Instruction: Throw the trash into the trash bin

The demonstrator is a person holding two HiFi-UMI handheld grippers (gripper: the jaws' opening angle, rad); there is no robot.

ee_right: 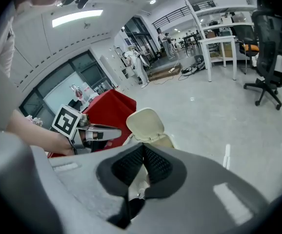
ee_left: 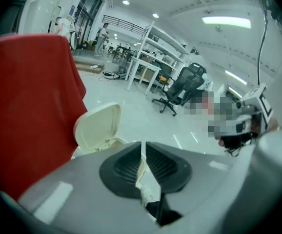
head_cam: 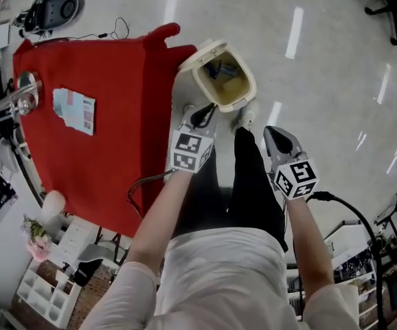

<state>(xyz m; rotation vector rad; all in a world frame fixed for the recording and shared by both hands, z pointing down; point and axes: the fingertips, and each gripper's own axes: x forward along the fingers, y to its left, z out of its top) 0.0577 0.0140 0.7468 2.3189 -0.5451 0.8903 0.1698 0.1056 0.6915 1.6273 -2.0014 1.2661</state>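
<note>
Two closed claws, left claw [head_cam: 201,117] and right claw [head_cam: 277,136], hung beside one open trash bin [head_cam: 248,82], upper centre; one paper packet [head_cam: 75,110] lay upper left

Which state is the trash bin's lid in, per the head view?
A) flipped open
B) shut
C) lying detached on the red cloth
A: the cream lid stands tipped back at the rim of the trash bin, leaving the bin's inside exposed.
</note>
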